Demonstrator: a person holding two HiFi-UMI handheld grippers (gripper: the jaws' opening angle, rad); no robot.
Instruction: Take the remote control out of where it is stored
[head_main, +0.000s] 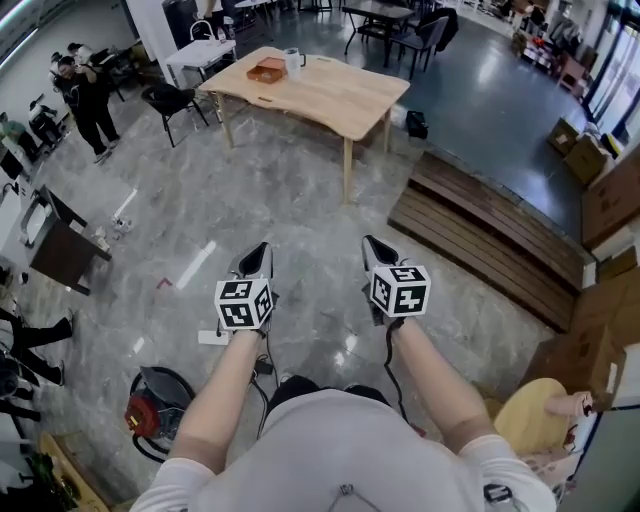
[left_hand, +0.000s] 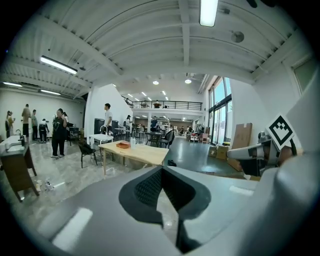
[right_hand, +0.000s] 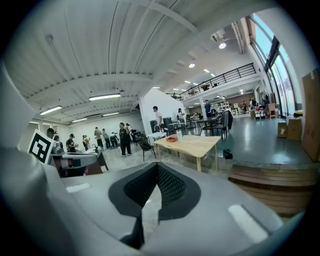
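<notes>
Far off, a wooden table (head_main: 330, 100) bears an orange tray (head_main: 267, 70), contents unclear; my left claw (head_main: 261, 250) and right claw (head_main: 371, 244) are pressed together, empty.

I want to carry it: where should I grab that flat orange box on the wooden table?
Pinch the orange box by its near edge, probably, coming from this side of the table: it lies flat and low, and a white cup crowds its right side.
</notes>
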